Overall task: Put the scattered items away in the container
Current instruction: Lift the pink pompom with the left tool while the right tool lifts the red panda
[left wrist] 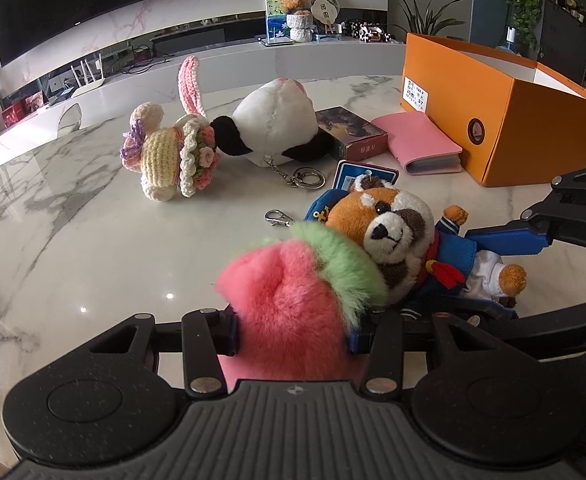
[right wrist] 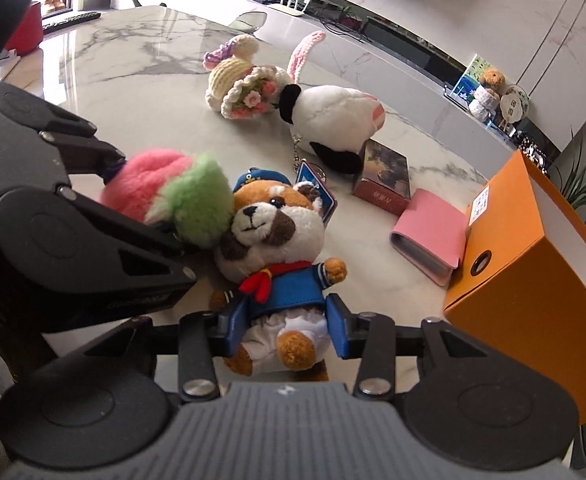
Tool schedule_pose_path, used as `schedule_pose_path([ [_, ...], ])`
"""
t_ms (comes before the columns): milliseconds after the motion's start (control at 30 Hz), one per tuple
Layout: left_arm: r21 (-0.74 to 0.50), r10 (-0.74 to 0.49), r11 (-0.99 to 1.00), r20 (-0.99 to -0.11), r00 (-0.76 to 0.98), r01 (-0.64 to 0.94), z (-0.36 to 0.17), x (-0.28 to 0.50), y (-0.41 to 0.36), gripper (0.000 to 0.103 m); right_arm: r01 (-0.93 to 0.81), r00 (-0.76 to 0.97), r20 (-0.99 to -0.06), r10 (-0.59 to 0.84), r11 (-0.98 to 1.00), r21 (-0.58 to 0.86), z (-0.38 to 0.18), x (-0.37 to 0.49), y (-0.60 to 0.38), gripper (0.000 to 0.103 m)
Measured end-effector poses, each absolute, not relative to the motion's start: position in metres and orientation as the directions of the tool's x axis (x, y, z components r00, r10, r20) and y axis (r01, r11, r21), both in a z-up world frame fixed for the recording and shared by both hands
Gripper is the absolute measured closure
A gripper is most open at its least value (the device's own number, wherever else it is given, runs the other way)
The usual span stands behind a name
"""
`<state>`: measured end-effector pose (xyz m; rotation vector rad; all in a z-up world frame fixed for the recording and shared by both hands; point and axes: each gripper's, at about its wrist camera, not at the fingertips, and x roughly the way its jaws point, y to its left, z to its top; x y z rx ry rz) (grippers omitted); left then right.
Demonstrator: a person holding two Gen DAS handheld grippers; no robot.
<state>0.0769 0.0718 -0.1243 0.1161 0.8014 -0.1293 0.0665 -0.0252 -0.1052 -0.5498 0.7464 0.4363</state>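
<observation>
A fluffy pink and green plush (left wrist: pixel 289 292) fills the gap between my left gripper's (left wrist: pixel 291 332) fingers, which are shut on it just above the marble table (left wrist: pixel 73 220). Right beside it lies a red panda plush (right wrist: pixel 273 232) in a blue jacket. My right gripper (right wrist: pixel 287 328) is shut on its white-trousered lower body. The two plushes touch. In the right wrist view my left gripper (right wrist: pixel 145 204) enters from the left. The orange box (left wrist: pixel 533 128), open at the top, stands at the right; its inside is hidden.
Behind lie a crochet doll (left wrist: pixel 169 156), a white and black plush (left wrist: pixel 277 124) with a key chain, a dark card box (left wrist: pixel 351 132), a pink card holder (left wrist: pixel 421 144) against the orange box (right wrist: pixel 533 264), and a blue tag (left wrist: pixel 353 176). A metal clasp (left wrist: pixel 279 218) lies loose.
</observation>
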Motion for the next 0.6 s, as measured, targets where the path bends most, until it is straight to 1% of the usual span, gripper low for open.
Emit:
schedule_pose_path([
  [167, 0.041, -0.075, 0.988, -0.724, 0.686, 0.150, -0.125, 0.077, 0.074, 0.051, -0.530, 0.664, -0.726, 0.177, 0.796, -0.291, -0.107, 0.068, -0.028, 0.058],
  [400, 0.003, -0.090, 0.991, -0.729, 0.679, 0.135, -0.125, 0.074, 0.080, 0.051, -0.500, 0.673, -0.718, 0.178, 0.825, -0.265, -0.110, 0.070, -0.031, 0.062],
  [600, 0.019, -0.070, 0.992, -0.743, 0.666, 0.127, -0.126, 0.068, 0.078, 0.048, -0.468, 0.638, -0.749, 0.179, 0.863, -0.192, -0.101, 0.065, -0.044, 0.062],
])
